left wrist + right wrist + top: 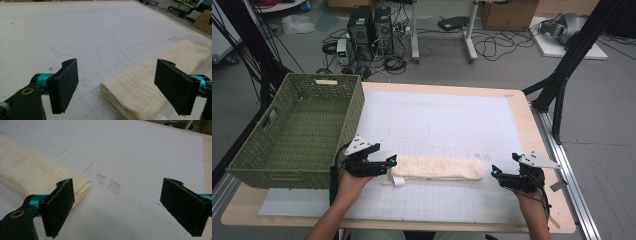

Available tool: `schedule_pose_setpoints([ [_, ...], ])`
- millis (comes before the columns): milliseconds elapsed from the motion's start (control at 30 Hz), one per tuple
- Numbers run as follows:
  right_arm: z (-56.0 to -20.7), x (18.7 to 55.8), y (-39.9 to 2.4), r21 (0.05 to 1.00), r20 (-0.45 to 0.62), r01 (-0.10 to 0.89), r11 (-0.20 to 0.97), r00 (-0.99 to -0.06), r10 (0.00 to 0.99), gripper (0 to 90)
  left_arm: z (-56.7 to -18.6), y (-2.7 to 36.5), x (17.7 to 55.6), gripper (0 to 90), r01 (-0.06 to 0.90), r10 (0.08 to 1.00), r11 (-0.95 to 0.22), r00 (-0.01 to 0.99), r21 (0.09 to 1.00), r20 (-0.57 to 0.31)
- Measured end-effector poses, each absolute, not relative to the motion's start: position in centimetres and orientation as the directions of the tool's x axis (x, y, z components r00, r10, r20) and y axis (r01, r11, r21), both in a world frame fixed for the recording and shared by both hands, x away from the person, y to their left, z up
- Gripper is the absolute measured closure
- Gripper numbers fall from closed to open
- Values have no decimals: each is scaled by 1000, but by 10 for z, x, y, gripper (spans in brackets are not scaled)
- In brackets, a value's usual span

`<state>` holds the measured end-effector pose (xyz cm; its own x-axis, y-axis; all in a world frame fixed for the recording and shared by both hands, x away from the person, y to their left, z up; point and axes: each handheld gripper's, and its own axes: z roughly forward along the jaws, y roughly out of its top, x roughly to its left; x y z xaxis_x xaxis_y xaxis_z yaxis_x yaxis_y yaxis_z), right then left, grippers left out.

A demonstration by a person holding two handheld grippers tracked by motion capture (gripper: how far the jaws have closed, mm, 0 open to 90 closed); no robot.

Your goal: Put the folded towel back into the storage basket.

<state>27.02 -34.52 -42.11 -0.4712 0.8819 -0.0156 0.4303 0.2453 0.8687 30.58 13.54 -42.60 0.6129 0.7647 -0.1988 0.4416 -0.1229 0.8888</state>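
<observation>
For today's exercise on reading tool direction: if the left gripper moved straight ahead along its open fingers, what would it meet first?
Most likely the folded cream towel: its near end lies just ahead, between the left gripper's open fingers, though exact depth is unclear.

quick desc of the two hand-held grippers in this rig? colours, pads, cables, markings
Both match: the left hand-held gripper and the right hand-held gripper have black bodies, each topped by a grey three-cornered plate, with black cables trailing back along the forearms. In the gripper views, each has two flat black rectangular foam-like pads on teal mounts, plus a brass-coloured ring in the black housing. No sleeves visible on the forearms.
</observation>
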Motion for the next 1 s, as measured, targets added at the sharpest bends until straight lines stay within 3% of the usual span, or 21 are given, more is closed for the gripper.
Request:
schedule_pose_setpoints([
  [500,-424,273,-343,862,-30,431,268,-483,875,116,-441,130,310,188,541,790,-175,576,822,-210],
  [833,-426,275,-343,855,-21,444,269,-489,872,116,-447,122,309,350,568,749,-242,625,787,-220],
  [1000,-427,274,-342,853,-16,448,267,-490,872,116,-448,113,305,429,543,729,-318,664,777,-165],
])
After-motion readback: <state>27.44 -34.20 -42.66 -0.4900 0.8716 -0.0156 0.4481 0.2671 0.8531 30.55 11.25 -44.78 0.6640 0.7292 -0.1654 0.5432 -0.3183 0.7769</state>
